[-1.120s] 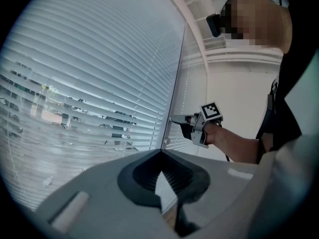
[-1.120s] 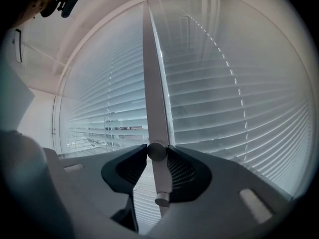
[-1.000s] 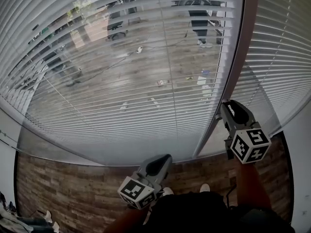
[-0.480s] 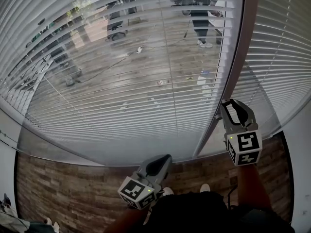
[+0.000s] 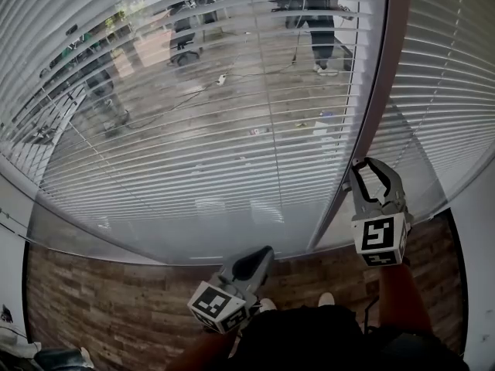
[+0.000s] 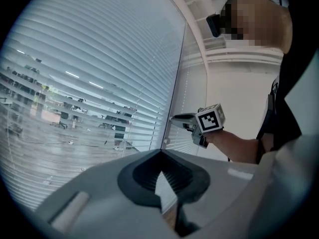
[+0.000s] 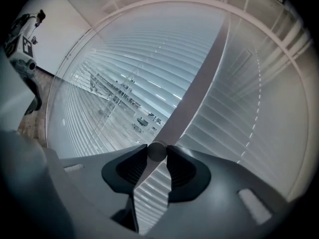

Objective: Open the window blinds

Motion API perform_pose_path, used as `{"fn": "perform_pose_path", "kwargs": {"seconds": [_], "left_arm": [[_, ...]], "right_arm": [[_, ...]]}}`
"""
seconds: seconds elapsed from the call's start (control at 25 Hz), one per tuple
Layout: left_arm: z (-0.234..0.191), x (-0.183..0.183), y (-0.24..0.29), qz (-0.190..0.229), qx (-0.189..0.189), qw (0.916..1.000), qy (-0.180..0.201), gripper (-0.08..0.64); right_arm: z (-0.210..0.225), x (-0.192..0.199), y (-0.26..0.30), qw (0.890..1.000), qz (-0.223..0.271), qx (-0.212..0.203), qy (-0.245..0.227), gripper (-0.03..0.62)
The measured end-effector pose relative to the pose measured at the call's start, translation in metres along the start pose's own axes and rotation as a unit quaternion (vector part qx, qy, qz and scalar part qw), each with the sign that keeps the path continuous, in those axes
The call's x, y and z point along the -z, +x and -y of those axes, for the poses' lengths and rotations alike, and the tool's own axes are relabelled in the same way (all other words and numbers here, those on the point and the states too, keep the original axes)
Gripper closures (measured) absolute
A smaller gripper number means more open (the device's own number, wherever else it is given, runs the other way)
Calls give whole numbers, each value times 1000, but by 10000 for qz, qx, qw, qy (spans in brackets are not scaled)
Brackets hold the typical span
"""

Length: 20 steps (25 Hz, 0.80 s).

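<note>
**Right fingers clamped on the blind knob, left gripper idle**

I have the right gripper (image 5: 362,167) up against the dark upright frame bar (image 5: 380,83) that divides the window into two panes. In the right gripper view its fingers (image 7: 130,168) are clamped on a small round grey knob (image 7: 157,152), which sits right at their tips and touches both pads. The gripper points about level at the bar, with its marker cube facing my head camera.

The window blinds fill both panes behind the glass. The large blind (image 5: 193,153) hangs left of the frame bar, and its slats are tilted far enough that a wooden floor, cables and the legs of standing people show between them. The narrower blind (image 5: 452,107) hangs right of the bar, and its slats look more closed and paler.

My left gripper (image 5: 261,253) hangs low and close to my body, over the plank floor (image 5: 100,300) at the foot of the window, well back from the glass. In the left gripper view its fingers (image 6: 137,176) are together at the tips with nothing between them.
</note>
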<state>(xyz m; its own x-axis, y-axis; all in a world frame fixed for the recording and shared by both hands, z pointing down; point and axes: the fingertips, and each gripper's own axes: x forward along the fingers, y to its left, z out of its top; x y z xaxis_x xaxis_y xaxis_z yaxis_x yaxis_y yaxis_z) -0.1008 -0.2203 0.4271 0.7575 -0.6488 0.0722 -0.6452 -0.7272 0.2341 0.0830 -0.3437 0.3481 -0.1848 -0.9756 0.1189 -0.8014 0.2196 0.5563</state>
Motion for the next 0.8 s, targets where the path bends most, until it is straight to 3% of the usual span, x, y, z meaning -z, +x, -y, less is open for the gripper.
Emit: {"fn": "perform_pose_path", "kwargs": {"seconds": [0.56,0.8], "left_arm": [[-1,3,1,-66,-12,10000,8,560],[0,0,2,-28,-6,10000,-51,560]], "right_arm": [[-5,3,-1,9903,-226,329,-1332,445],[-6,3,-1,9894,-239,347,-1392,445]]}}
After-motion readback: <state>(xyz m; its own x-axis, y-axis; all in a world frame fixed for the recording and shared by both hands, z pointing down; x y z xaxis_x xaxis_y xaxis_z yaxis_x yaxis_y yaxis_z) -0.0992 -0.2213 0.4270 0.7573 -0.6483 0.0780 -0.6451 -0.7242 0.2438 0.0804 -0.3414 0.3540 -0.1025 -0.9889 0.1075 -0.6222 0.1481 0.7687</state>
